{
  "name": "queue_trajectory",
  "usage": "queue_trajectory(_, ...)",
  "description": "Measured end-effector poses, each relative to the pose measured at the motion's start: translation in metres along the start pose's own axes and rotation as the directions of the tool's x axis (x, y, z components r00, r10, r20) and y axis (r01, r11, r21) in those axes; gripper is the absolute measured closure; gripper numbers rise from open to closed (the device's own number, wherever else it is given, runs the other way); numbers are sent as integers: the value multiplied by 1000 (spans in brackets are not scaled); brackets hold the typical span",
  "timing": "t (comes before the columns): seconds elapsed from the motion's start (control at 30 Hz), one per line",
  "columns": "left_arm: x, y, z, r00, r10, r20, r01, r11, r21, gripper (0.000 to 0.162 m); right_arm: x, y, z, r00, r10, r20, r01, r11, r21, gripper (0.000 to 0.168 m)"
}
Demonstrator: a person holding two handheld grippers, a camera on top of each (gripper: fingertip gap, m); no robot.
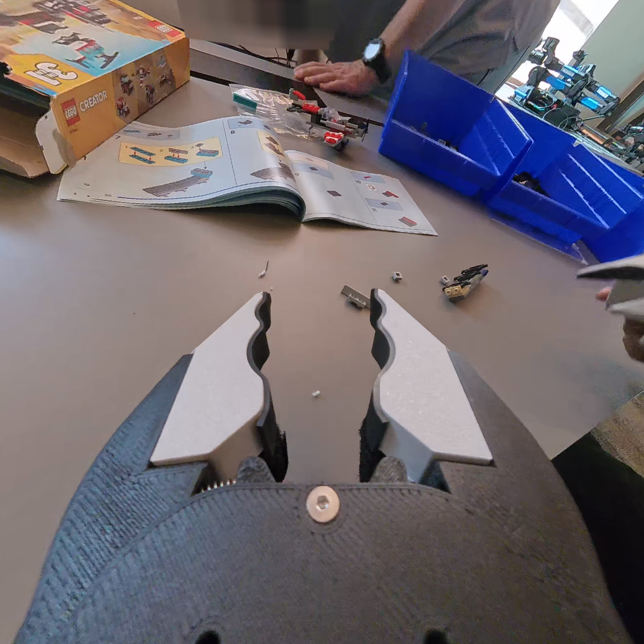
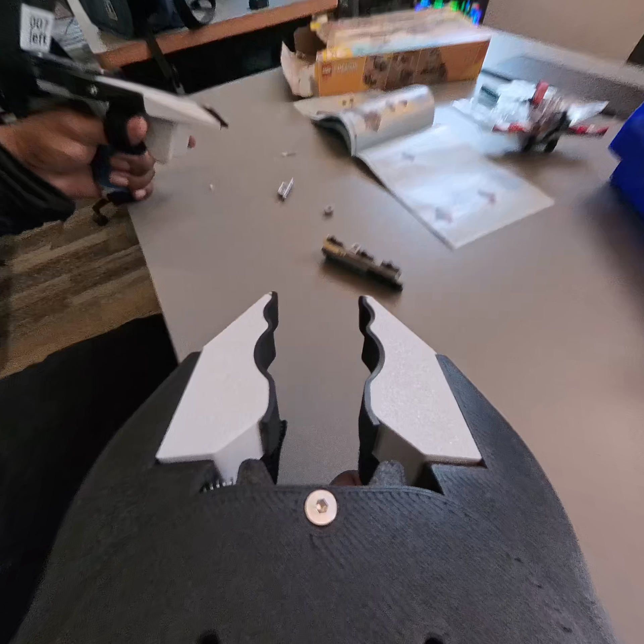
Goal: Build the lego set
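Right wrist view: right hand-held gripper [image 2: 317, 295] open and empty above the surface [image 2: 488, 348]. Dark lego assembly [image 2: 361, 262] lies just ahead, slightly right of the fingertips, long axis running from near-right to far-left. Left hand-held gripper [image 1: 320, 295] likewise open, empty.

print on yellow box [image 1: 104, 101], booklet [image 1: 244, 174], gripper tag [image 2: 36, 29].
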State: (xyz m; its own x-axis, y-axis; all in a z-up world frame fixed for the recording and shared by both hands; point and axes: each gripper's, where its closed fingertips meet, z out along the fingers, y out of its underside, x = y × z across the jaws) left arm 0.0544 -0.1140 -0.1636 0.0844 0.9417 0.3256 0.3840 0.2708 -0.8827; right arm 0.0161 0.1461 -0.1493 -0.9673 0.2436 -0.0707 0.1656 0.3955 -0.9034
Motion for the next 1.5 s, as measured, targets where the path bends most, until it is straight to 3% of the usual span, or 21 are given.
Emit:
queue_trajectory(0.17, 1, -2, -2, 1000, 14, 2, -14, 1000, 21, 104, 58, -75, 55, 983, -177, -38, 178, 984, 13, 130)
queue_trajectory(0.37, 3, -10, -10, 993, -70, -94, 78, 994, 82, 109, 149, -147, 218, 920, -393, 6, 387, 903, -186, 140)
queue_trajectory(0.5, 5, -10, -11, 985, -89, -146, 99, 993, 68, 110, 198, -157, 311, 902, -425, 81, 424, 832, -358, 142)
queue_trajectory(0.67, 8, -8, -10, 981, -84, -173, 94, 994, 50, 111, 229, -145, 366, 886, -447, 125, 447, 753, -483, 143)
queue_trajectory(0.97, 9, -8, -10, 977, -99, -190, 110, 993, 48, 111, 245, -129, 389, 887, -422, 187, 446, 684, -576, 153)
queue_trajectory(1.2, 7, -8, -9, 974, -119, -194, 129, 991, 40, 112, 233, -134, 378, 880, -431, 199, 466, 707, -532, 159)
queue_trajectory(1.33, 4, -8, -8, 973, -134, -191, 143, 989, 33, 111, 198, -146, 340, 883, -434, 176, 465, 767, -441, 159)
queue_trajectory(1.5, 5, -8, -7, 981, -105, -165, 112, 993, 34, 111, 93, -130, 240, 902, -348, 254, 411, 871, -268, 159)
